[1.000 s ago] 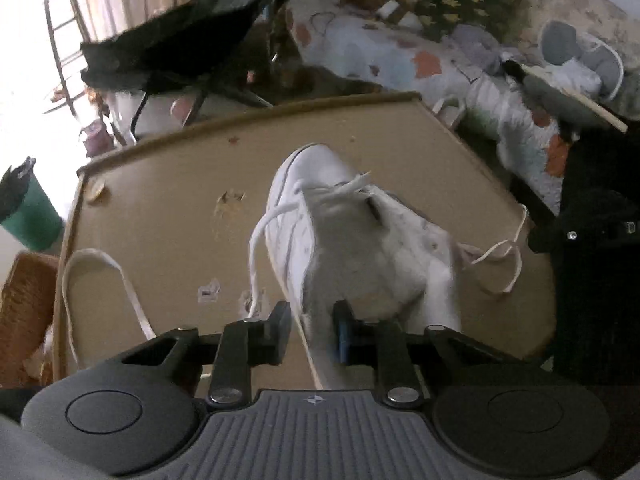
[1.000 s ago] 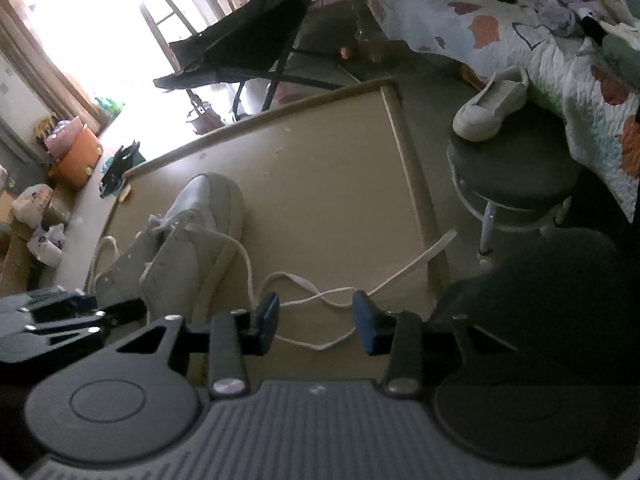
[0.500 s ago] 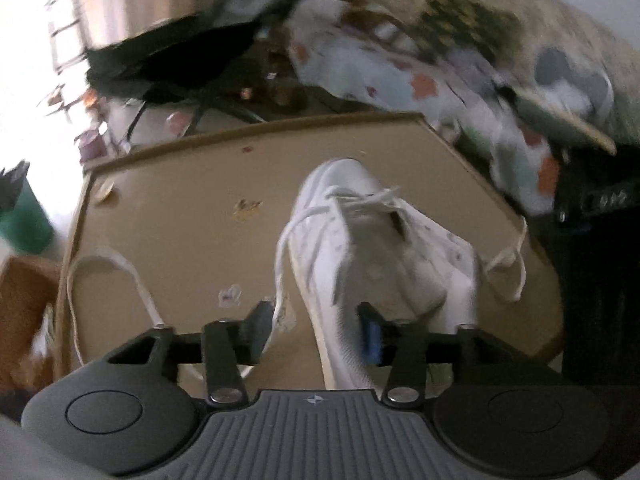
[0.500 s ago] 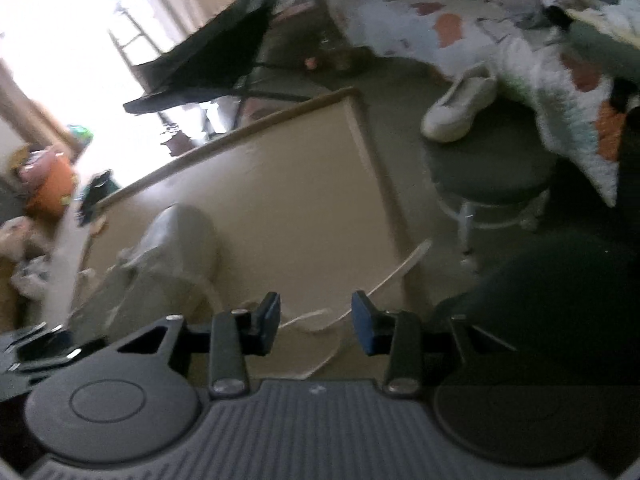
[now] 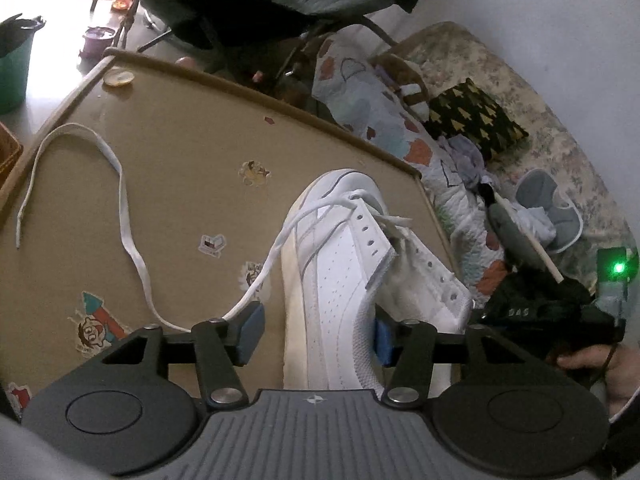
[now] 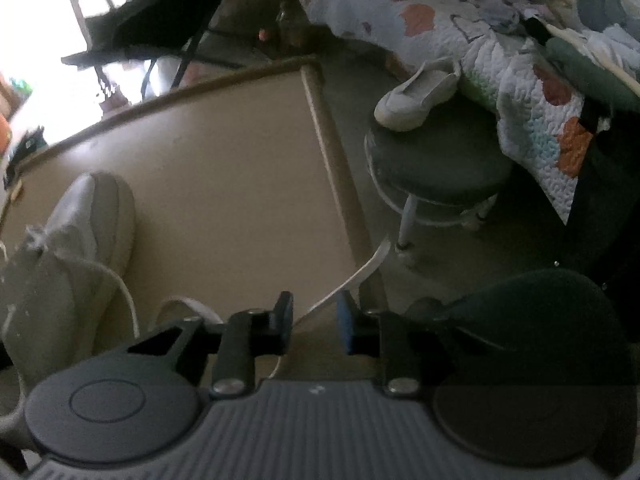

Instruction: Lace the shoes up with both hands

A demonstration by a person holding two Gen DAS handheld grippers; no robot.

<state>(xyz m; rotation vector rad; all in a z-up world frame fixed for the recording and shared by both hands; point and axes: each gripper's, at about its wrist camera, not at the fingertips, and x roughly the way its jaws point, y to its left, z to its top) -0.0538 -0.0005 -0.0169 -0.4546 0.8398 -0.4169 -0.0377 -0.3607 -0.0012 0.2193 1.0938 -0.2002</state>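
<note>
Left wrist view, left to right. A green cup stands off the far left edge of the table. The tan tabletop carries several cartoon stickers. A loose run of white shoelace loops across the left half of the table and returns toward the left gripper, passing at its left pad. The white sneaker lies on the table right of centre, toe pointing far, heel end near. The left gripper's jaws are opening; they straddle the heel portion of the sneaker, with a visible gap on the left side; contact on the right side cannot be determined. At far right, a hand holds a dark device showing a green light.

Right wrist view, left to right. The sneaker sits at the near left of the table. The lace trails from it to the right, over the table's right edge. The right gripper is closing, jaws narrowly apart, with the lace lying in the gap; the pads are not pressing on it. Further right, a second white shoe rests on a round stool beside a quilted bedcover.
</note>
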